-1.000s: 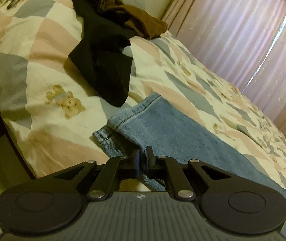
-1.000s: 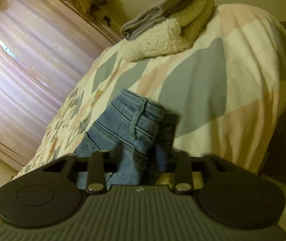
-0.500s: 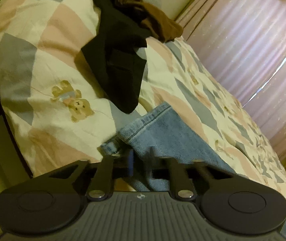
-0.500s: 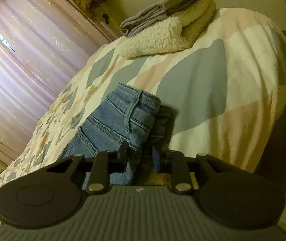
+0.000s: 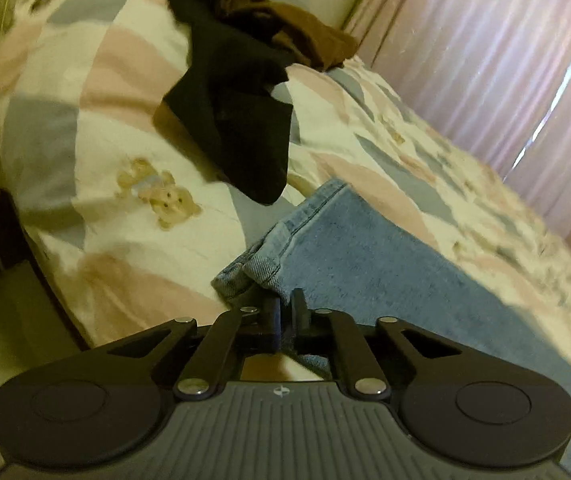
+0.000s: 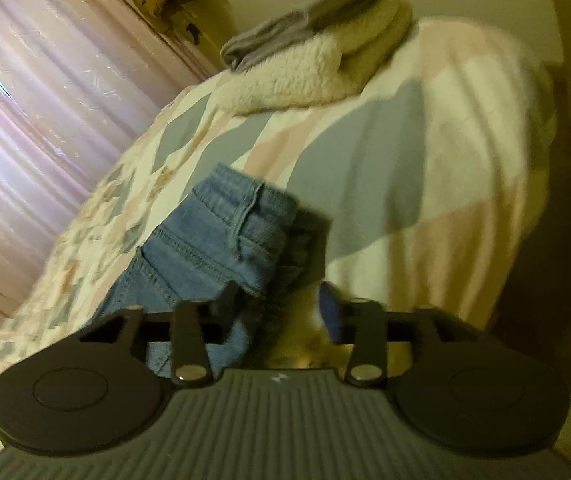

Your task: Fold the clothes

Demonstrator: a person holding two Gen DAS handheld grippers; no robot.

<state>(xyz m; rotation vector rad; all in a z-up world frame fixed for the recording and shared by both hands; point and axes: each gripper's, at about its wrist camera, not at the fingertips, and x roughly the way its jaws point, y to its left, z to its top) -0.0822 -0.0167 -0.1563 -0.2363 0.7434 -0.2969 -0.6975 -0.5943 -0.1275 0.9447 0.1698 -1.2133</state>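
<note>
A bed with a patchwork quilt point(image 5: 133, 80) of pink, grey and cream fills both views, with pink curtains point(image 5: 505, 60) in the upper right of the left view. Blue jeans point(image 5: 365, 248) lie across the quilt, their hem at lower centre of the left view and their waistband point(image 6: 241, 216) at centre of the right view. A black garment point(image 5: 237, 120) and a brown garment point(image 5: 293, 32) sit at upper centre left view. A cream fleece point(image 6: 305, 68) with a grey folded cloth point(image 6: 297, 32) on top lies at the top of the right view. The left gripper point(image 5: 284, 312) pinches the jeans hem. The right gripper point(image 6: 281, 308) is spread at the waistband edge.
</note>
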